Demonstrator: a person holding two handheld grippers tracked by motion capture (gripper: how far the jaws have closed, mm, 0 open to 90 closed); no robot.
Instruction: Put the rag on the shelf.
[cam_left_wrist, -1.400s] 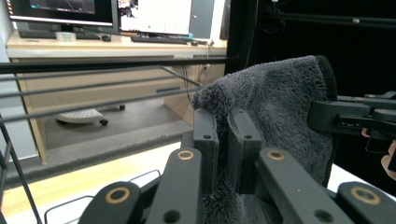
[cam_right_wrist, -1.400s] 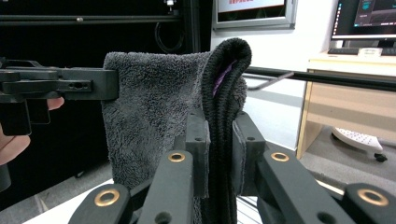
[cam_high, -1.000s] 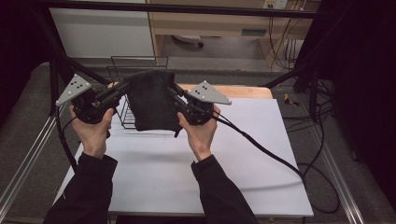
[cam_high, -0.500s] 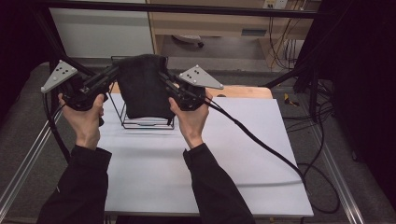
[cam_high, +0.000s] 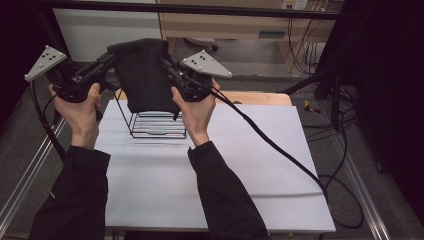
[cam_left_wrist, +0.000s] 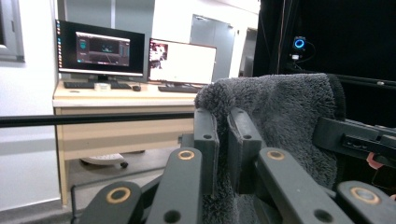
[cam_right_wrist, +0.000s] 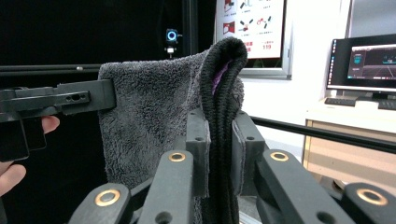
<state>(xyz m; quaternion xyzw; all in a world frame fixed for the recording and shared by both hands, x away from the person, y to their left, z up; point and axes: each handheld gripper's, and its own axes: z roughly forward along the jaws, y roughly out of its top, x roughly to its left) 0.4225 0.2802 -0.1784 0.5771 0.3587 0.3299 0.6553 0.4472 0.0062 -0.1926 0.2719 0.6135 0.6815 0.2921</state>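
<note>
Each hand-held gripper, left (cam_high: 114, 57) and right (cam_high: 166, 64), clamps the dark towel (cam_high: 144, 75) above a wire rack (cam_high: 157, 125) on the table (cam_high: 200, 190).

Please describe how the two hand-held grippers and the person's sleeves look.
Both the left gripper and the right gripper are black, each topped by a grey three-cornered plate with white dots. The link arms behind the jaws carry brass-coloured pivot rings. A thick black cable trails from the right one. The sleeves are black and long.
</note>
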